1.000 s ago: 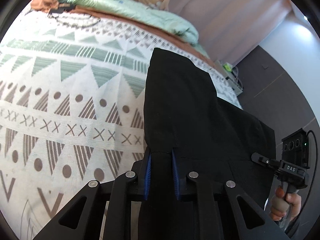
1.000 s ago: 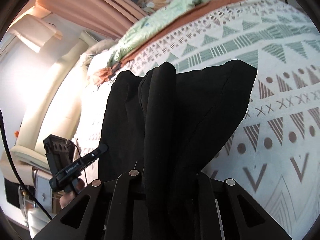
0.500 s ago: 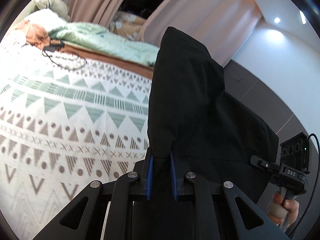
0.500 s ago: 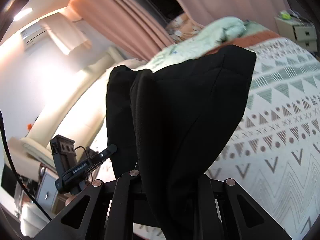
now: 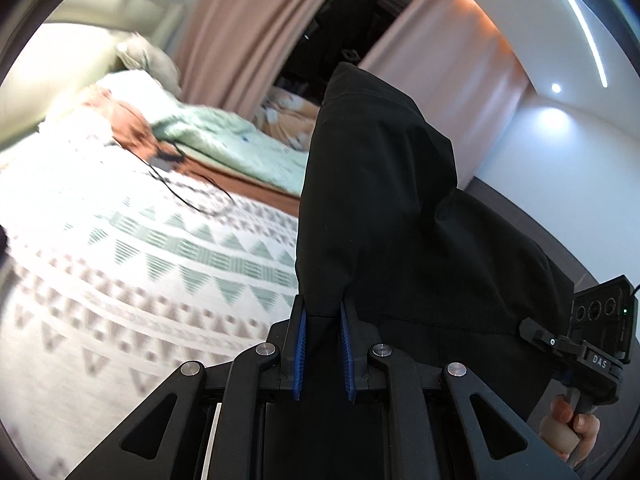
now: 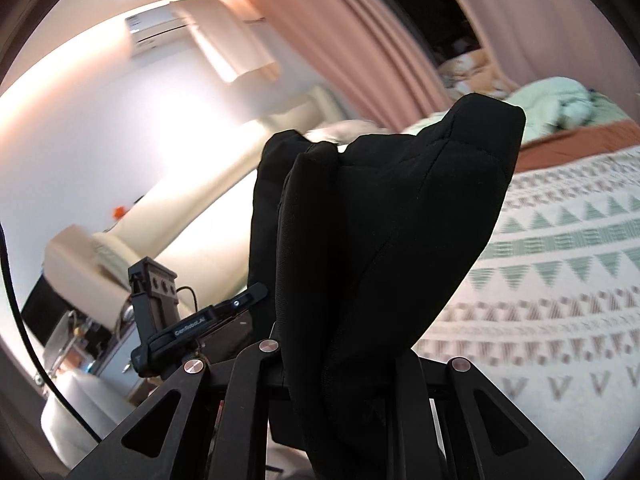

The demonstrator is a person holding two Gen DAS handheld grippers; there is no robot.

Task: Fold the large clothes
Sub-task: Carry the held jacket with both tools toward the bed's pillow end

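Higher now, black garment [image 5: 380,208] between left hand-held gripper [image 5: 323,320] pads.

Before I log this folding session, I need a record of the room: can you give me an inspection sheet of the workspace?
Surface: bed with white geometric-patterned cover, blurred by motion.
Job's things: large black fabric garment, lifted off the bed and hanging between both claws.
Clutter: mint-green crumpled quilt, brown sheet, pale pillow.
Grippers: left claw shut on a garment edge between blue pads; right claw draped in cloth, fingers hidden.
Cables: thin black cord on the bed.
Surroundings: pink curtains, wall air conditioner, cream headboard.
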